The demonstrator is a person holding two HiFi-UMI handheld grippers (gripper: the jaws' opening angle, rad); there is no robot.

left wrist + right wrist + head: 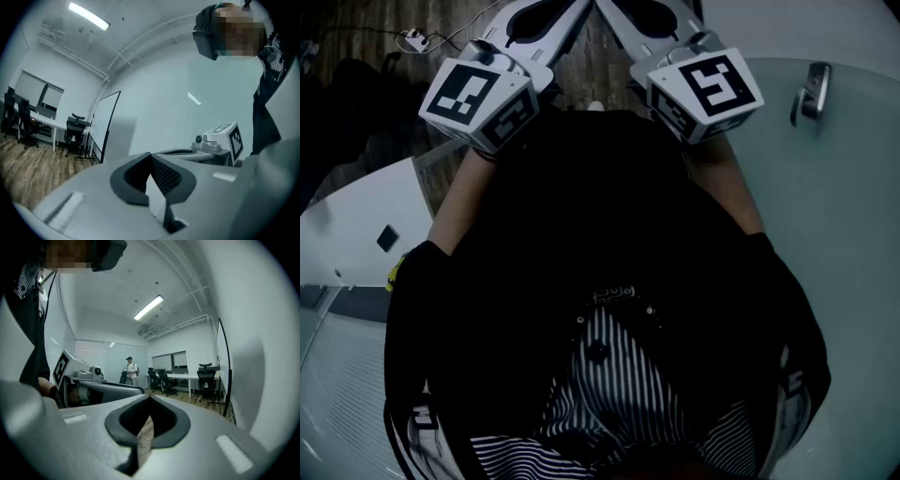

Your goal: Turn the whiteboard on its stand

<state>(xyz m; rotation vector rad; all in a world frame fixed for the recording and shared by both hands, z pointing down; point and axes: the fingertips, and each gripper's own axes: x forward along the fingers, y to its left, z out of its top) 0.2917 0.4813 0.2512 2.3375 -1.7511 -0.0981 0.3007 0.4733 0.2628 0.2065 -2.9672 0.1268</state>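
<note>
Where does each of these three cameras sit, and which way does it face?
Head view: on the person's head, facing steeply down at their dark top, left tongs and right tongs.
Left gripper view: on the left tongs, facing the whiteboard and chairs; right tongs and person's chest at right.
Right gripper view: on the right tongs, facing desks; left tongs at left.
Shared: both gripper views show the whiteboard.

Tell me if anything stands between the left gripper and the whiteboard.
Nothing visible does. Only wooden floor lies between the left gripper and the whiteboard; the office chairs stand to its left.
</note>
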